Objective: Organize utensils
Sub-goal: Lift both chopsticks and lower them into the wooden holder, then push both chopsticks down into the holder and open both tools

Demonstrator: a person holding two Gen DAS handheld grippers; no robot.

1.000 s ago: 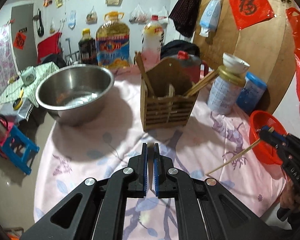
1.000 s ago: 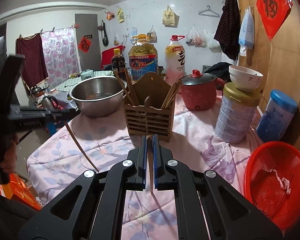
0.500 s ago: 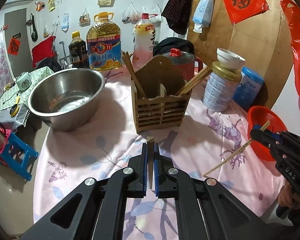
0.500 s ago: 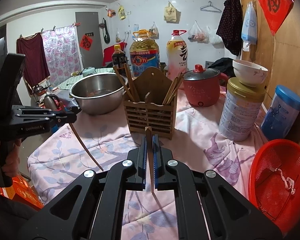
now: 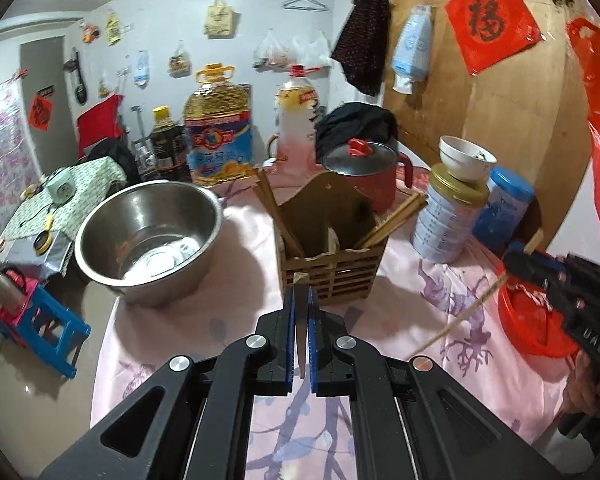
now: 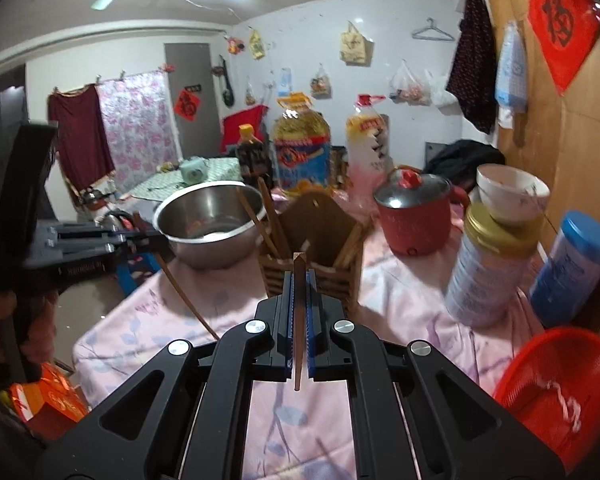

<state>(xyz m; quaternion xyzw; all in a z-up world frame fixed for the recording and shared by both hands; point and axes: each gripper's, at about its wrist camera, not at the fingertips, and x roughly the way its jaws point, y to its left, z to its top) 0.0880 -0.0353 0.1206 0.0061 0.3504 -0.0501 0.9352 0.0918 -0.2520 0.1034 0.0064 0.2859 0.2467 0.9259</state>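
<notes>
The left gripper was clenched on a chopstick, as was the right gripper on another chopstick. The wooden holder stood just ahead of both, on the pink tablecloth.

Open cloth in front, a crowded back and right edge

The pink-clothed surface lies bare between the near edge and the wooden chopstick holder, giving free passage there. Left of the holder stands a steel bowl; behind it are oil bottles and a red pot. To the right, a tin with a bowl on top, a blue-lidded jar and a red basket fill the side. Chopsticks lean outward over both of the holder's ends.
</notes>
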